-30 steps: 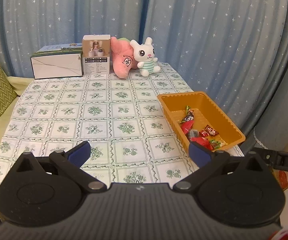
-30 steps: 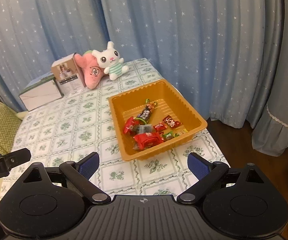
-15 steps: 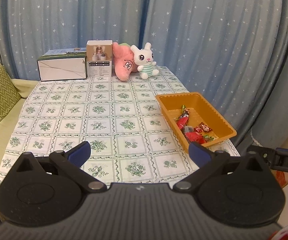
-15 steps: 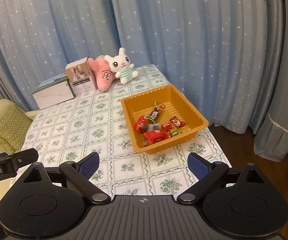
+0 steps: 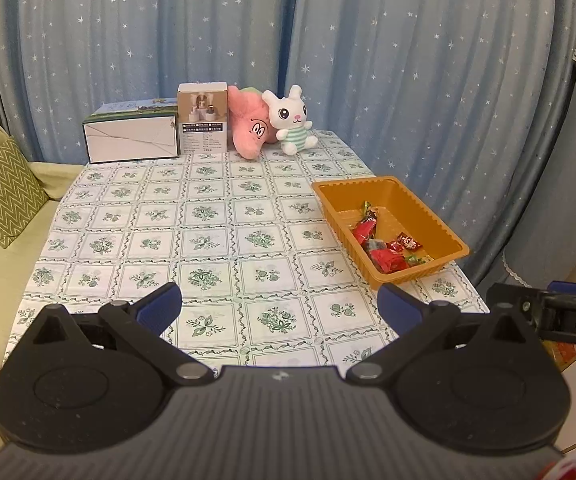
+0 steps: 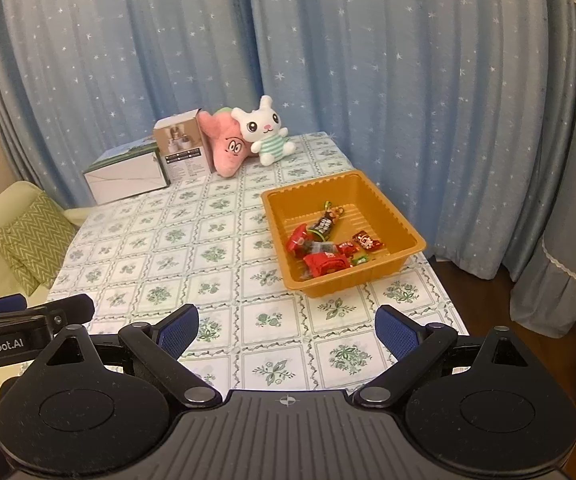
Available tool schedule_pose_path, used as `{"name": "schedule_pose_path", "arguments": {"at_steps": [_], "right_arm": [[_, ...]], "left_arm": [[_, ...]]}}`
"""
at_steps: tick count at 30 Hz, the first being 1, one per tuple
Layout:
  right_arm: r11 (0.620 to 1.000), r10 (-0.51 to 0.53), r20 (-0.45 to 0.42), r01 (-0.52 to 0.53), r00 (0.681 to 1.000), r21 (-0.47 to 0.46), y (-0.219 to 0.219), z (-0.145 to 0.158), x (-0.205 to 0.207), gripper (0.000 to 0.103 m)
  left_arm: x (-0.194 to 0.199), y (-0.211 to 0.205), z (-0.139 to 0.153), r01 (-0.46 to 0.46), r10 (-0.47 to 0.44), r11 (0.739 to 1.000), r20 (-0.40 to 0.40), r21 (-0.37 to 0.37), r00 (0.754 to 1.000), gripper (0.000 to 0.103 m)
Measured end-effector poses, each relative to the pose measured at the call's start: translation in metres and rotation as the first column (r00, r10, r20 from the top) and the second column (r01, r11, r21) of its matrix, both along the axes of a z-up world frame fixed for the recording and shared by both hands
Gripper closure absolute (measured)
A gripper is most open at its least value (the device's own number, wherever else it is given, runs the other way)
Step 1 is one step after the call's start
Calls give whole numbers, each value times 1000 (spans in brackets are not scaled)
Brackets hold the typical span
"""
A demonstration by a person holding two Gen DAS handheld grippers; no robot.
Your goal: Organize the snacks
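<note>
My left gripper (image 5: pixel 279 306) and right gripper (image 6: pixel 286 326) both hang with jaws spread wide, empty, above the near edge of the floral-checked tablecloth (image 5: pixel 207 236). Farther right sits the orange plastic tray (image 6: pixel 384 276), red-wrapped snacks (image 6: pixel 326 262) inside.

Red-wrapped snacks (image 6: pixel 324 246) lie heaped inside the orange tray (image 6: pixel 388 216).
</note>
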State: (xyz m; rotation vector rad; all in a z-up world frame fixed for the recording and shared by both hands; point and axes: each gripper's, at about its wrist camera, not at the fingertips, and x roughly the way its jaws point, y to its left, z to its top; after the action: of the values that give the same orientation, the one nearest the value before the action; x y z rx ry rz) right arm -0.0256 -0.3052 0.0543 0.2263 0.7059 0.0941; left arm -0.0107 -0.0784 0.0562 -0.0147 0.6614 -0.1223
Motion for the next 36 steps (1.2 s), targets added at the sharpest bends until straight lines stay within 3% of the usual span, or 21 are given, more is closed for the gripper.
{"name": "schedule_pose_path", "arguments": {"at_steps": [36], "right_arm": [[1000,4,4,-5,1000,26,-1,-4,-5,9]], "left_arm": [[-7,-1,-3,8,-8,1000,-2,-12,1000,0]]}}
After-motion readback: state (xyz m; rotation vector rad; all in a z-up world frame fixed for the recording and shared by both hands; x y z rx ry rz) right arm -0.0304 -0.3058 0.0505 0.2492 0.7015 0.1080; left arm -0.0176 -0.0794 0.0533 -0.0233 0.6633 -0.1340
